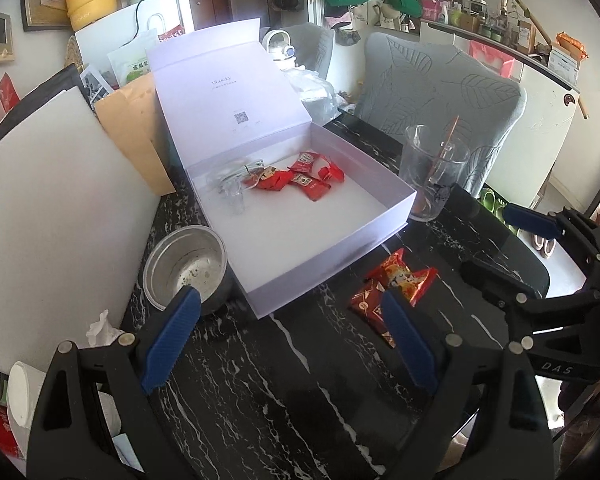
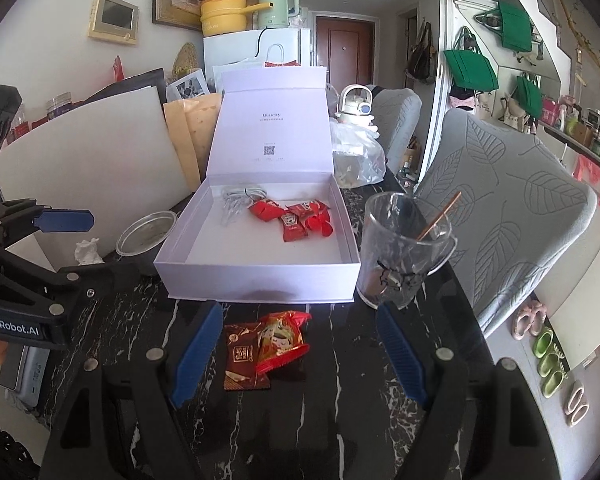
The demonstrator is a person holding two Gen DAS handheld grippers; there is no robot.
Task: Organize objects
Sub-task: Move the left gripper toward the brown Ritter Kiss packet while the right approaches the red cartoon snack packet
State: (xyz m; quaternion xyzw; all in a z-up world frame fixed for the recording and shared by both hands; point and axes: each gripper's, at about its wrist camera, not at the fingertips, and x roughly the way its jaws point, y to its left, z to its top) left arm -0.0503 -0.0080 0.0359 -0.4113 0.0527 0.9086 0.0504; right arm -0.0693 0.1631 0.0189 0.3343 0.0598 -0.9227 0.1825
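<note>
An open lavender box (image 1: 332, 256) (image 2: 256, 280) sits on the black marble table, its lid standing up behind. Inside lie several red sachets (image 1: 300, 178) (image 2: 296, 218) and a clear plastic wrapper (image 1: 232, 184) (image 2: 236, 198). In front of the box lie a red snack packet (image 1: 400, 276) (image 2: 280, 340) and a dark brown packet (image 1: 366, 300) (image 2: 240, 364). My right gripper (image 2: 300, 354) is open, its blue fingers on either side of these packets, low over the table. My left gripper (image 1: 292, 332) is open and empty over bare table, left of the packets.
A glass mug with a stick (image 1: 432, 172) (image 2: 400, 248) stands right of the box. A metal bowl (image 1: 188, 268) (image 2: 146, 238) and crumpled tissue (image 2: 87, 251) are to its left. A white board (image 1: 60, 208) leans at left; grey chair (image 2: 512, 216) at right.
</note>
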